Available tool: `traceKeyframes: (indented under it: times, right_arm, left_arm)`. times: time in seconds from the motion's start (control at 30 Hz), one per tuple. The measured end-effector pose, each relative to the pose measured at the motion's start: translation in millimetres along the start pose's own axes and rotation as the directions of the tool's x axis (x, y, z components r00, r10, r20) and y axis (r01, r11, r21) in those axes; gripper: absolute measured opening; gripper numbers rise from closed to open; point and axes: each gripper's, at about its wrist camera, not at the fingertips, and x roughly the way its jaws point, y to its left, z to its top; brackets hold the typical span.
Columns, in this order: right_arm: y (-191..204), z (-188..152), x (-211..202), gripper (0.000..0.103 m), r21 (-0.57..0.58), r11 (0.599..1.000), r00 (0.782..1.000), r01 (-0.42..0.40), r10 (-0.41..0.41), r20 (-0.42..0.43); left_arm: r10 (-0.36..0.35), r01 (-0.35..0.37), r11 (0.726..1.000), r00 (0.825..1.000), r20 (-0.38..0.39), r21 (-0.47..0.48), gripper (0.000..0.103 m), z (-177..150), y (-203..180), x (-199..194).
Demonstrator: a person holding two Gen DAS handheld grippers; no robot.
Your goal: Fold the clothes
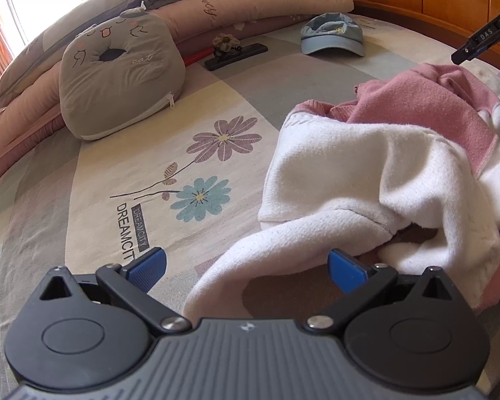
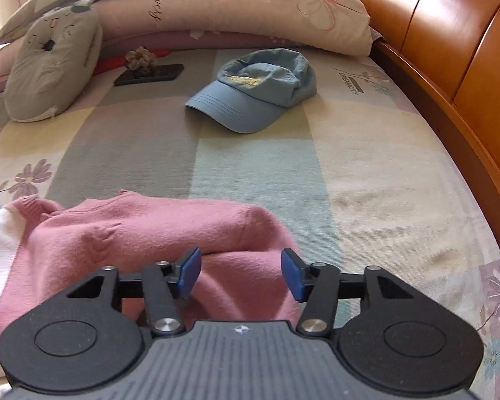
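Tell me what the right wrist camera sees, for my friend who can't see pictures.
An open gripper hangs over a crumpled pink and white sweater on a flowery bed sheet. Farther off lie a blue cap, a dark phone and pillows.

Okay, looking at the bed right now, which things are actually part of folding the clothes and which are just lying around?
Part of the job:
pink and white sweater
left gripper, open
right gripper, open above the sweater

Just lying about:
blue cap
grey cat cushion
black phone
long pillows
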Motion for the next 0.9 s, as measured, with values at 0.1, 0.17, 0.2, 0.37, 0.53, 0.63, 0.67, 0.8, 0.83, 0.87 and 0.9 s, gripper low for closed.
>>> traceKeyframes:
  times: [0.1,0.17,0.2,0.37,0.53,0.63,0.67,0.8,0.83,0.87,0.9]
  right_arm:
    - [31,-17,-25,0.077,-0.025,0.997,0.997,-0.070,0.070,0.025]
    - [57,-31,-40,0.085,-0.047,0.991,0.991,-0.126,0.128,0.040]
    - [68,-38,-47,0.089,-0.057,0.986,0.986,-0.154,0.157,0.047]
    - [124,-75,-70,0.097,-0.112,0.962,0.965,-0.248,0.256,0.060]
    - [151,-99,-85,0.098,-0.143,0.958,0.961,-0.249,0.263,0.084]
    - [156,-108,-93,0.099,-0.145,0.962,0.964,-0.230,0.245,0.102]
    - [155,-110,-94,0.100,-0.142,0.965,0.965,-0.221,0.238,0.109]
    - [145,-113,-98,0.101,-0.101,0.974,0.967,-0.204,0.217,0.137]
    - [142,-113,-98,0.102,-0.086,0.975,0.966,-0.204,0.215,0.141]
    - [139,-113,-97,0.102,-0.071,0.976,0.966,-0.206,0.214,0.144]
    - [136,-112,-97,0.102,-0.056,0.977,0.966,-0.208,0.214,0.147]
  left_arm:
    - [0.000,0.000,1.000,1.000,0.006,0.022,0.102,-2,-2,-2]
    - [-0.011,0.010,0.999,1.000,0.007,0.041,0.102,-2,-4,-1]
    - [-0.016,0.016,0.998,1.000,0.004,0.056,0.102,-1,-6,0]
    - [-0.064,0.066,0.985,0.998,-0.018,0.161,0.102,6,-23,15]
    - [0.012,0.001,0.971,0.999,-0.051,0.237,0.102,10,-31,36]
    - [0.055,-0.042,0.978,0.997,-0.059,0.203,0.102,12,-15,43]
    - [0.078,-0.065,0.981,0.995,-0.060,0.184,0.102,13,-8,45]
    - [0.198,-0.190,0.974,0.979,-0.052,0.125,0.103,17,22,52]
    - [0.228,-0.221,0.969,0.972,-0.052,0.110,0.103,18,29,54]
    - [0.259,-0.254,0.963,0.965,-0.049,0.088,0.103,19,38,55]
    - [0.282,-0.279,0.958,0.958,-0.048,0.063,0.103,22,48,55]
